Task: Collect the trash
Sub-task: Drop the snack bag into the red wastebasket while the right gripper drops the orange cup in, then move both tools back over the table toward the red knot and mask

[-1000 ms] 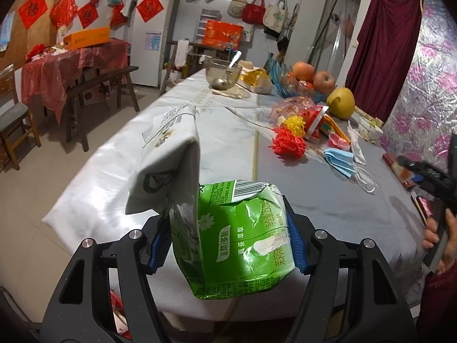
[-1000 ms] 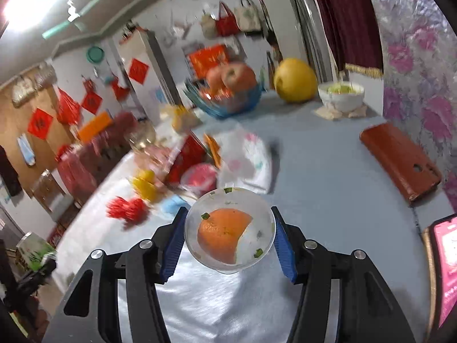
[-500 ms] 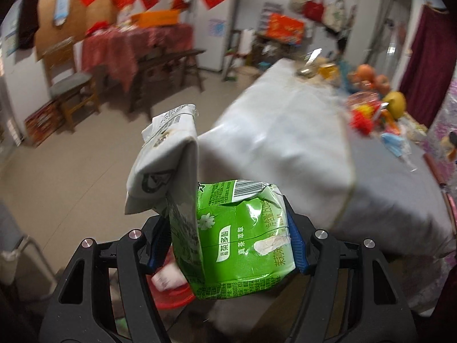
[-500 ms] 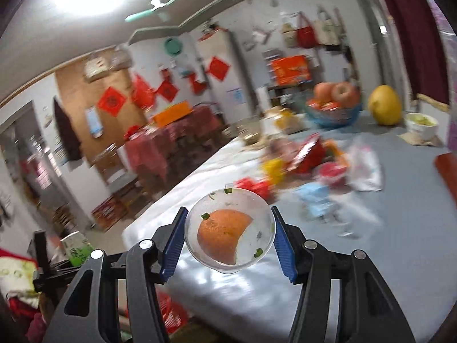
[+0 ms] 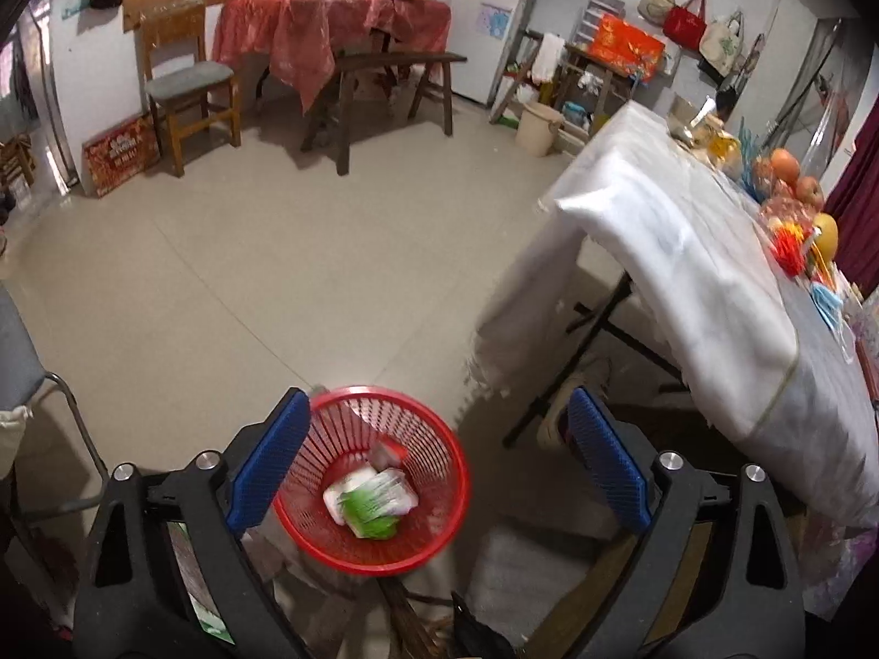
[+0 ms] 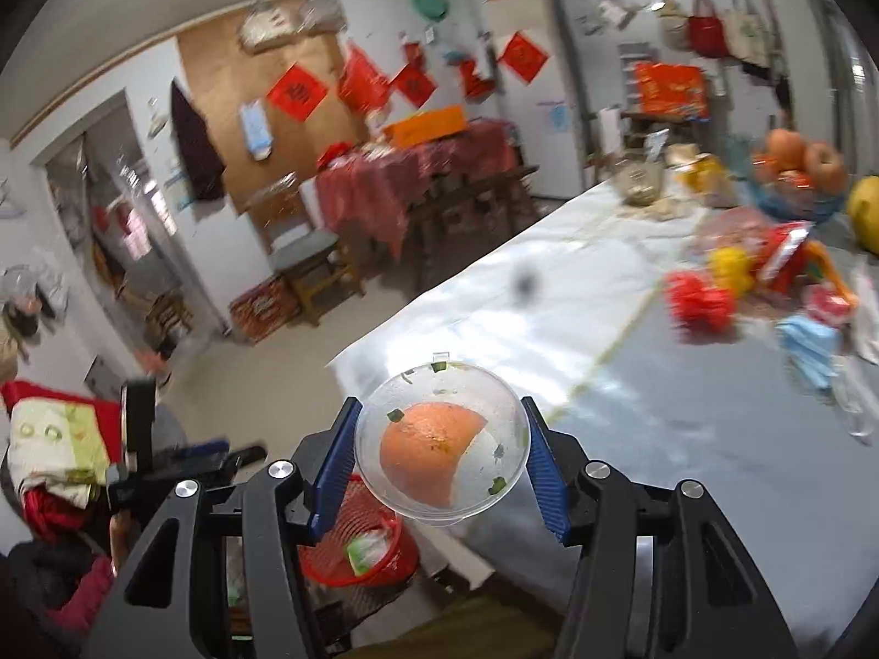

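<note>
Beige tiled floor (image 5: 274,285), white-clothed table (image 5: 686,252), red basket (image 5: 384,554)

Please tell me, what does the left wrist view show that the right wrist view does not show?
Only the left wrist view shows the open left gripper above the red basket, the whole basket interior with the green package in it, and the table's legs. Only the right wrist view shows the right gripper shut on a clear plastic cup with orange residue. Both show the basket, the white-covered table, the fruit and the red-covered table at the wall.
</note>
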A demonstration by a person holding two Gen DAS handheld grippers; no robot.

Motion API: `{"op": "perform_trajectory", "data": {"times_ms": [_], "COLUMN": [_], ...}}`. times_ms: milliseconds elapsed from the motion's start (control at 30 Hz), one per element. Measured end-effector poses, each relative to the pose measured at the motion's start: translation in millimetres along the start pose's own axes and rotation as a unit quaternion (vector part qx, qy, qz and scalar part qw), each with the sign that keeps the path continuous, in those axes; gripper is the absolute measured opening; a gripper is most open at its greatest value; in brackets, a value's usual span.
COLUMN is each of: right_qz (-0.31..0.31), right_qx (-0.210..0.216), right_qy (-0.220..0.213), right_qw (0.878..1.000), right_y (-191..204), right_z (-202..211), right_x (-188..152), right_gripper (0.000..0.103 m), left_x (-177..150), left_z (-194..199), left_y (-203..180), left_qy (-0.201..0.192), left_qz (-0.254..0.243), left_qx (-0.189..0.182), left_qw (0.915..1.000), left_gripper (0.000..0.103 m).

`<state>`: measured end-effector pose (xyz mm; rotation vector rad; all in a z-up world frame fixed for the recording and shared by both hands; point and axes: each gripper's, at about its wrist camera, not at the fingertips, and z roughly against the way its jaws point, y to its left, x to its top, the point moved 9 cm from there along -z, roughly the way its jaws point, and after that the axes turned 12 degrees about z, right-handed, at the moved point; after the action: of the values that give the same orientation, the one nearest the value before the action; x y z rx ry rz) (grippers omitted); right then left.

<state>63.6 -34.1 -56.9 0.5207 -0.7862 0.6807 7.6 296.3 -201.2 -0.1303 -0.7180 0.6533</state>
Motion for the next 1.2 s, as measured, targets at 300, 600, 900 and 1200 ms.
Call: {"op": "perform_trajectory", "data": {"times_ms": [300,600,900,1200], "right_qz": [0.053,0.119,0.068,0.012], "right_qx": [0.089,0.133,0.074,-0.031], "right_qy": [0.08,0.092,0.05,-0.001], "right_qw": [0.991,0.98,0.994,0.999], "right_y": [99,177,98,-8], "right_z": [-78,-112,-68,-9], "right_x": [-18,-6,5,0], "right_gripper": [0.057,0.078,0.086,0.09], "left_x": [47,72,62,35], "left_z": [7,36,34,29], "left_y": [48,91,57,-6], "left_qy": [-0.049,-0.081,-0.073,-0.057], "left_qz": [0.063,0.115,0.075,0.009], "left_qx": [0.074,0.082,0.069,0.034], "left_qw": [0.9941,0.9866,0.9921,0.9978], "left_gripper": [0.094,0.094,0.094,0.094]}}
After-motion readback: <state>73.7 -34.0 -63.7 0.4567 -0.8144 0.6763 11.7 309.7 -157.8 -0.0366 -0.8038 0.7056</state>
